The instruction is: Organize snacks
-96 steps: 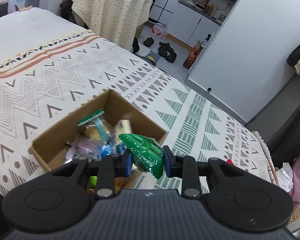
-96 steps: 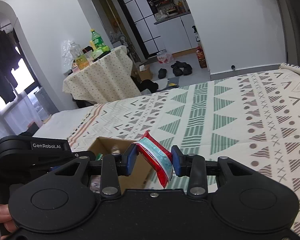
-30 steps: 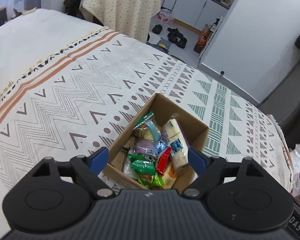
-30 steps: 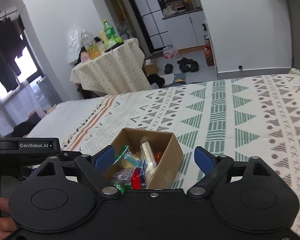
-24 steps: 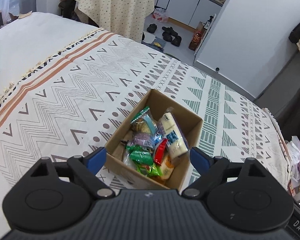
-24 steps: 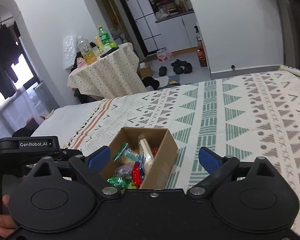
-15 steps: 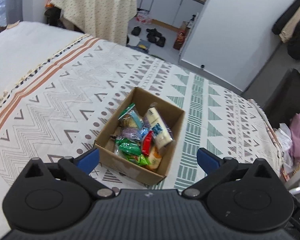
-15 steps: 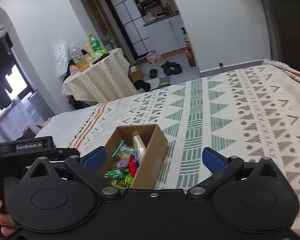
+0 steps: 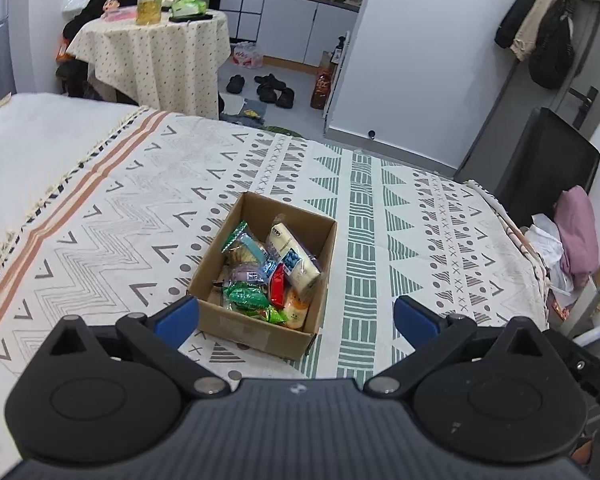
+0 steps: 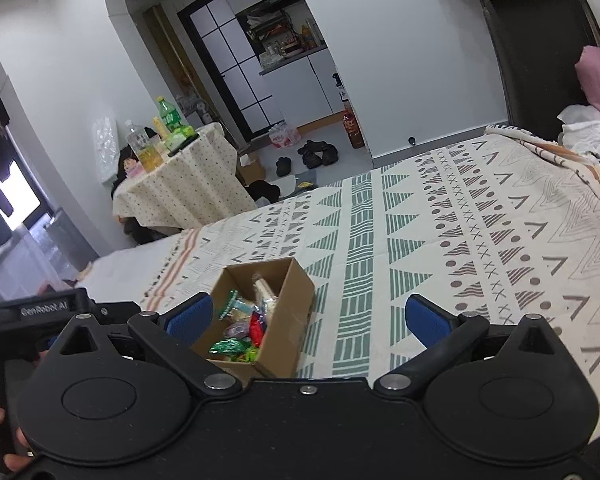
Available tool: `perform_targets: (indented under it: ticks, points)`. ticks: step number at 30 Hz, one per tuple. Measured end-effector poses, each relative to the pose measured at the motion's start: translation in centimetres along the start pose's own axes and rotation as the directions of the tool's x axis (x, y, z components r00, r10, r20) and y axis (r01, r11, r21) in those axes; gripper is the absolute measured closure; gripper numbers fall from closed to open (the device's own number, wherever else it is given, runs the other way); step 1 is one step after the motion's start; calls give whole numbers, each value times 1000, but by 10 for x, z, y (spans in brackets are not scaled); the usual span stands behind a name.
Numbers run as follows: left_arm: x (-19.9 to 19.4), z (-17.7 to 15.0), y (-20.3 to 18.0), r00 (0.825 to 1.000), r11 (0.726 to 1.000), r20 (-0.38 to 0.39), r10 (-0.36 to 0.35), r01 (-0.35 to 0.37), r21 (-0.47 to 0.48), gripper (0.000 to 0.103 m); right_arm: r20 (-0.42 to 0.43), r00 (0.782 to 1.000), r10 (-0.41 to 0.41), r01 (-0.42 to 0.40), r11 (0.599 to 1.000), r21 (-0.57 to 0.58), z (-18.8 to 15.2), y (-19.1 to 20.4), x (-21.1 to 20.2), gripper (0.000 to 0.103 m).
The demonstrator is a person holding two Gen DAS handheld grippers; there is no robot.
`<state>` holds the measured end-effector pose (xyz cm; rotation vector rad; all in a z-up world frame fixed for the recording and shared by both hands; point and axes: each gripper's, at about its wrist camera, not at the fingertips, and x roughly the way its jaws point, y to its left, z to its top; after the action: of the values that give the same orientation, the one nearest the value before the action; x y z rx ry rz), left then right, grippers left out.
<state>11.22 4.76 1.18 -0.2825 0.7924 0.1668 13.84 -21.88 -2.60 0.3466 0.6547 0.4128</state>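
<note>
A brown cardboard box (image 9: 325, 258) sits on the patterned bedspread (image 9: 112, 216) and holds several snack packets, among them a green one (image 9: 245, 295), a red one (image 9: 277, 288) and a cream one (image 9: 291, 258). My left gripper (image 9: 296, 316) is open and empty, held above and behind the box. My right gripper (image 10: 307, 318) is open and empty too, farther back, with the box (image 10: 292, 320) low between its pads. The left gripper body (image 10: 40, 312) shows at the left of the right wrist view.
A round table with a dotted cloth (image 9: 152, 60) carries bottles beyond the bed. Shoes (image 9: 268, 86) lie on the floor by the kitchen cupboards. A black chair (image 9: 548, 160) with pink and white clothes (image 9: 572, 236) stands at the bed's right edge.
Both grippers have let go of their packets, which now lie in the box. Both have opened wide and drawn back and up from the box.
</note>
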Motion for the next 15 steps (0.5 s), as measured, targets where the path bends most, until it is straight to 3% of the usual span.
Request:
perform_targets:
  ticks: [15]
  points:
    - [-38,-23,0,1000,994,18,-19,17,105,0,22,1000,-9,10,1000,-20,-11,9,-47,0]
